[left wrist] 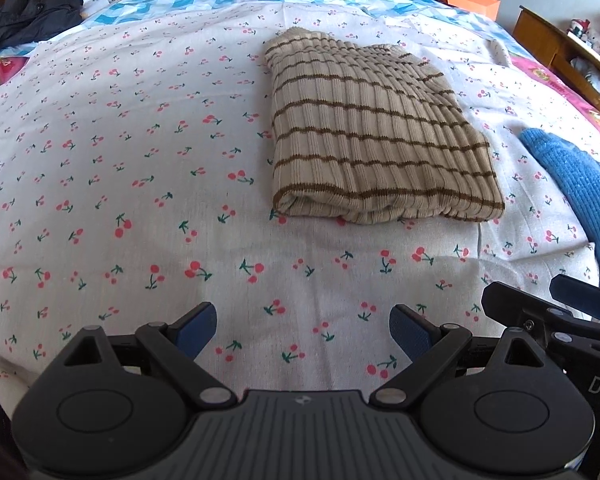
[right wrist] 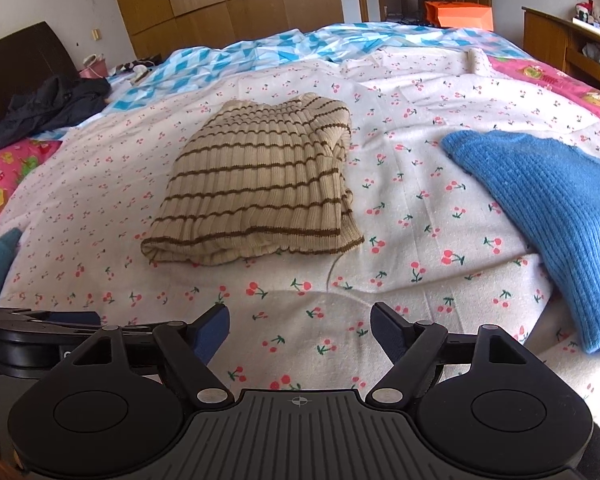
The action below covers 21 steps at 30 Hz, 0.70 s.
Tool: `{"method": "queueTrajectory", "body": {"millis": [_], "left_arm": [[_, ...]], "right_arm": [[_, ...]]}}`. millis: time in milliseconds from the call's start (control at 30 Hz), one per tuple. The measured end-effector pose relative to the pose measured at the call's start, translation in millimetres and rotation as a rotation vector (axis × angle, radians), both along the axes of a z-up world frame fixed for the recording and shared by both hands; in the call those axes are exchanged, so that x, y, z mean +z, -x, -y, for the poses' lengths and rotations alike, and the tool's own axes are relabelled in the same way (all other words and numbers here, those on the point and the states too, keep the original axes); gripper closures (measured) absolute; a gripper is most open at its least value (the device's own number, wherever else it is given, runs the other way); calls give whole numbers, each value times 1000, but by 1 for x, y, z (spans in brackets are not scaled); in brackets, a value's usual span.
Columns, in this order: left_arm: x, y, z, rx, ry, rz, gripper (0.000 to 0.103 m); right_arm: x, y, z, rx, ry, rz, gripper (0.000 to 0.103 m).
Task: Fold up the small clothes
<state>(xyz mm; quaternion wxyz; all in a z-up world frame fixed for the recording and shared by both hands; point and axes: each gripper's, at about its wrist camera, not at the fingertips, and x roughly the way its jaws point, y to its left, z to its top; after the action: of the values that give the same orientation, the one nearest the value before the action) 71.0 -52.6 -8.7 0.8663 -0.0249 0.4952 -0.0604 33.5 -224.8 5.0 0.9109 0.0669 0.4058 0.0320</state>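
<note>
The left tongs (left wrist: 303,330) are spread wide and grasp nothing, hanging over the cherry-print sheet (left wrist: 140,200) on a bed. The right tongs (right wrist: 299,330) are likewise released and empty, above the same sheet, and their black arms show at the right edge of the left view. Ahead of both, well apart from the blue pads (right wrist: 392,332), lies a beige sweater with thin brown stripes (left wrist: 376,136), folded into a thick rectangle, its folded edge toward the tongs. To its right, not touching it, a blue knitted garment (right wrist: 548,216) lies flat on the sheet. Farther off, a blue and white patterned cover (right wrist: 284,50) crosses the bed, a dark jacket (right wrist: 48,108) sits at the left, and an orange bag (right wrist: 460,14) stands beyond the bed.
</note>
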Motion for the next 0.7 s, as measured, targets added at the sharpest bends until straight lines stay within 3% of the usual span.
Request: {"method": "queueTrajectory", "body": {"millis": [700], "left_arm": [[-3,6,1,3,-38,5,4]], "right_arm": [[-12,10,-1,-10,-17,-26,24]]}}
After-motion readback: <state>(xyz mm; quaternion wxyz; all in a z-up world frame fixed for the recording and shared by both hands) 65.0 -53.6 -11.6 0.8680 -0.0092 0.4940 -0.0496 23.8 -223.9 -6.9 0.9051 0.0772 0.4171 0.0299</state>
